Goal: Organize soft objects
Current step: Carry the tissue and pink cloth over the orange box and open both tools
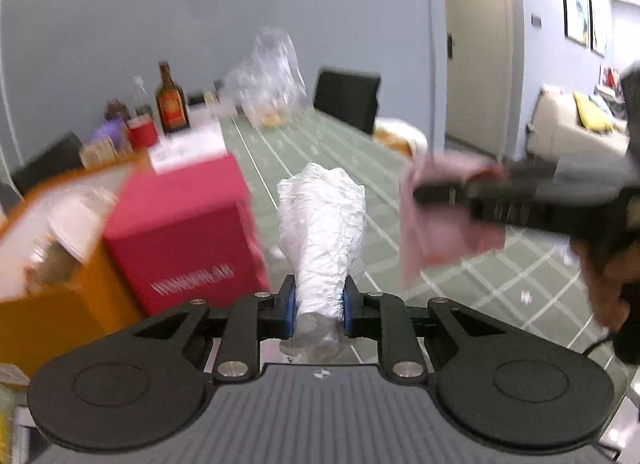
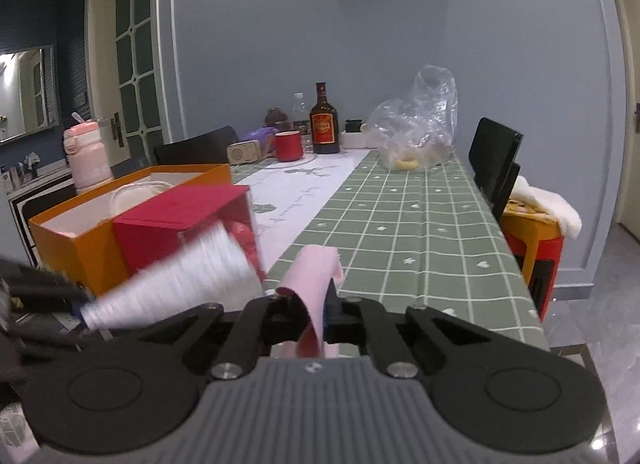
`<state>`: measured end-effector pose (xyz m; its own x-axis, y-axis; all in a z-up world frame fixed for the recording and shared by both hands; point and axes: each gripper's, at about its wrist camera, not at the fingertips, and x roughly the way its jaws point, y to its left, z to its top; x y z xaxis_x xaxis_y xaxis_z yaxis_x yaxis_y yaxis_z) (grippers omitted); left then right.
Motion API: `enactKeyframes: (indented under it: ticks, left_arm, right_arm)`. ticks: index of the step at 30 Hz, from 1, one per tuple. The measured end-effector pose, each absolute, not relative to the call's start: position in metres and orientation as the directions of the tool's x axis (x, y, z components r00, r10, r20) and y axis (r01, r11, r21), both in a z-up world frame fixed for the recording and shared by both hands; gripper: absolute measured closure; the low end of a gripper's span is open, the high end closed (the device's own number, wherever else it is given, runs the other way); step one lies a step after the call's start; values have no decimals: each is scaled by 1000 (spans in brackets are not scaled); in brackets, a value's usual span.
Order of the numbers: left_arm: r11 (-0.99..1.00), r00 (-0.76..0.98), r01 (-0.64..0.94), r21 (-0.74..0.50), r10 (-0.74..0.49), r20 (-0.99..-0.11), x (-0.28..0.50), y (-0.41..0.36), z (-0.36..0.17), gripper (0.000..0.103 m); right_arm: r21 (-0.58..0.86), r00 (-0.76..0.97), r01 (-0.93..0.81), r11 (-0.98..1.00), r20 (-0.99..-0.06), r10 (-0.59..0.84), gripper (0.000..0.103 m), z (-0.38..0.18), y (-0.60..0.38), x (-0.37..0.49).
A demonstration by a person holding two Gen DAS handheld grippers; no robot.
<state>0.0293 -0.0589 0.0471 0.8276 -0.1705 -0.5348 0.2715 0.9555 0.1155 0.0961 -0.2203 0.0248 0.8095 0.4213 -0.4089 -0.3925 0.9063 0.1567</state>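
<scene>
In the left view, the left gripper [image 1: 319, 301] had its fingers clamped on a white crumpled cloth [image 1: 322, 223], lifted off the green checked surface [image 1: 320, 143]. The red box [image 1: 184, 232] sat to the left of them. A good move would be a slow carry with a firm hold.

In the right view, the right gripper [image 2: 316, 314] had its fingers squeezed tight on a pink cloth [image 2: 316, 276]. Beyond them were a brown bottle [image 2: 324, 123] and a grey wall.
</scene>
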Motion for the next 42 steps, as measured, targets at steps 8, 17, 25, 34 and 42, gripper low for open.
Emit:
enactKeyframes:
  ticks: [8,17,25,34,42]
  left_arm:
    - [970,889,214,113,-146,-434,12,-15,114,79]
    - [995,920,97,36,-76,-384,14,66,202,79]
    - [996,907,61,-64,-82,-412,40,127,224,79]
    - [978,832,7,-208,-121,-541,112,180,164,79]
    - [988,786,-94,-121,-1,-618,138,194,121,79]
  right_arm:
    - [177,797,-437,882,-379,471,100,50,-195,86]
    - [270,722,-595,757,-233,651,100,106,-142,106]
    - [328,637,-669,667,-209,742,100,125,-69,151]
    - [334,588,-664,669,-318,743,100,115,-6,211]
    - [211,642,-595,776,-457,616,100,95,28,263]
